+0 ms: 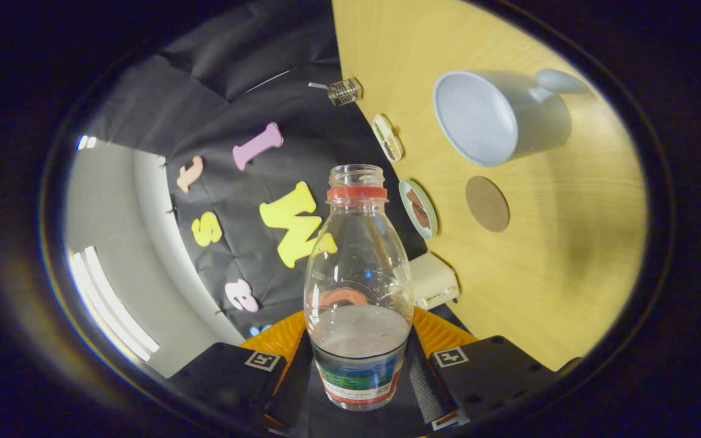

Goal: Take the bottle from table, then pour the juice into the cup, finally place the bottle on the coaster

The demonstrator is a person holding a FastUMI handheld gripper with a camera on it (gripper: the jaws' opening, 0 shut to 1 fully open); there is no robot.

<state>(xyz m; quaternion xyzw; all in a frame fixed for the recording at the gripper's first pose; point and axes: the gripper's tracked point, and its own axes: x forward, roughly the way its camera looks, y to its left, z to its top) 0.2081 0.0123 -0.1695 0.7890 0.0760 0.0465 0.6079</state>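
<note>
Yellow table (569, 255) tilts; gripper (359, 371) clamps the bottle (358, 286); bring its mouth over the cup (496, 118) slowly.

**Count of things in the gripper view**

One gripper (358, 365), its two fingers (429, 380) pressed on the sides of one clear bottle (358, 286). One pale mug (499, 118) on one wooden table (569, 255). One round brown coaster (487, 204). Two small round discs (418, 208) at the table's edge, possibly lids or tins. One small ribbed clear piece (344, 91), and one cream box (432, 281).
</note>
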